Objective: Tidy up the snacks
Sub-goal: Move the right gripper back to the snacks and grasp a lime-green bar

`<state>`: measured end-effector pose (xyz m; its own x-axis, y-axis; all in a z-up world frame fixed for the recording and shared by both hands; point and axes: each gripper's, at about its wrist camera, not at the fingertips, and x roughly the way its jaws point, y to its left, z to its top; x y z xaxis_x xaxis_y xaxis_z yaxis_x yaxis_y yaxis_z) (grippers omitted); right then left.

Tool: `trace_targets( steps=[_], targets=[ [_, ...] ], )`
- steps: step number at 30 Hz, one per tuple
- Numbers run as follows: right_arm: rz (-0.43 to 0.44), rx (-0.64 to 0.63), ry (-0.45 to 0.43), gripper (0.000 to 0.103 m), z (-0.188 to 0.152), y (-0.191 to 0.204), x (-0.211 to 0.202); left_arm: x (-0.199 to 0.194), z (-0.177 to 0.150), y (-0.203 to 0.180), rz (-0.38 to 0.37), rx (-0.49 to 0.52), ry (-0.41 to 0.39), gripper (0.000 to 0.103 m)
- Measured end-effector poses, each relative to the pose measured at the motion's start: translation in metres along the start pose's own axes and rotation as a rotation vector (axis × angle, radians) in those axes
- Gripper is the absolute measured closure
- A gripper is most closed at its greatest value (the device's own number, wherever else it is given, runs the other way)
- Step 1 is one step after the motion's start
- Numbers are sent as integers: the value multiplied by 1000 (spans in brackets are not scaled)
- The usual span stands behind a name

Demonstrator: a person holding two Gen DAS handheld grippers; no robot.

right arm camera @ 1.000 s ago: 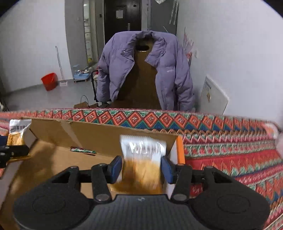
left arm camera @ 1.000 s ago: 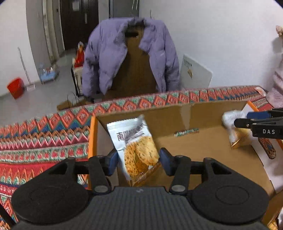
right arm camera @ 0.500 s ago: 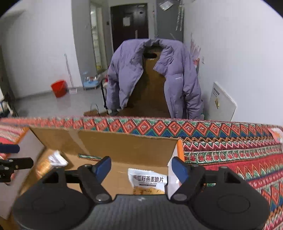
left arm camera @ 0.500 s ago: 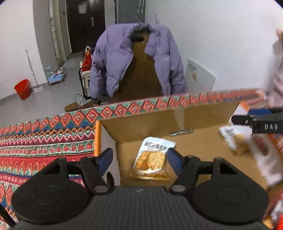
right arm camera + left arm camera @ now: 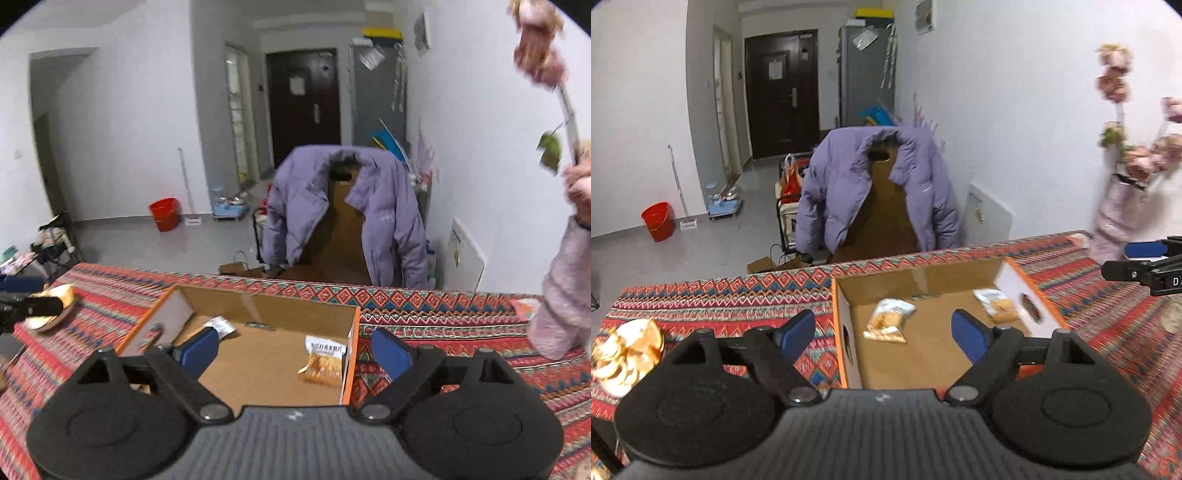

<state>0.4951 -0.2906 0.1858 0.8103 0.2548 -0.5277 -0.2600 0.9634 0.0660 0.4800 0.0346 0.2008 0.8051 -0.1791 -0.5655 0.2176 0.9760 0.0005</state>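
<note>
An open cardboard box (image 5: 916, 277) with orange edges sits on the patterned tablecloth. Two cracker packets lie flat on its floor, one on the left (image 5: 888, 319) and one by the right wall (image 5: 997, 305). My left gripper (image 5: 882, 330) hangs above and behind the box, its jaws opening with nothing between them. In the right wrist view the same box (image 5: 266, 304) holds the right packet (image 5: 325, 360) and the left packet (image 5: 221, 326). My right gripper (image 5: 295, 349) is also raised, jaws opening and empty. Each gripper shows at the edge of the other's view.
A heap of golden wrapped snacks (image 5: 624, 354) lies on the cloth left of the box. A pale vase with pink flowers (image 5: 1115, 221) stands at the table's far right. Beyond the table a purple jacket (image 5: 849, 192) hangs over a chair.
Both grippers let go of their cracker packets, which dropped onto the box floor. Both have since lifted up and drawn back, and their jaws have spread wider.
</note>
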Motion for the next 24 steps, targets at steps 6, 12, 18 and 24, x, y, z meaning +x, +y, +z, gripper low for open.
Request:
trace_targets(
  steps=[6,12,18,24],
  targets=[
    [10,-65,-74,11,-54,27,-95,-94,-58,-19,-22,-7,-80,19],
    [-11,-125,-186,0,-130,58,-174,-174,-137,-31,-42,-30,-201,11],
    [-35,-151,-276,0,-221,94,-233,-234,-225,-46,6,-57,-310,2],
    [-52,-105,-266,0,-313,116,-246,-260,-306,-58,-8,-75,-317,0]
  ],
)
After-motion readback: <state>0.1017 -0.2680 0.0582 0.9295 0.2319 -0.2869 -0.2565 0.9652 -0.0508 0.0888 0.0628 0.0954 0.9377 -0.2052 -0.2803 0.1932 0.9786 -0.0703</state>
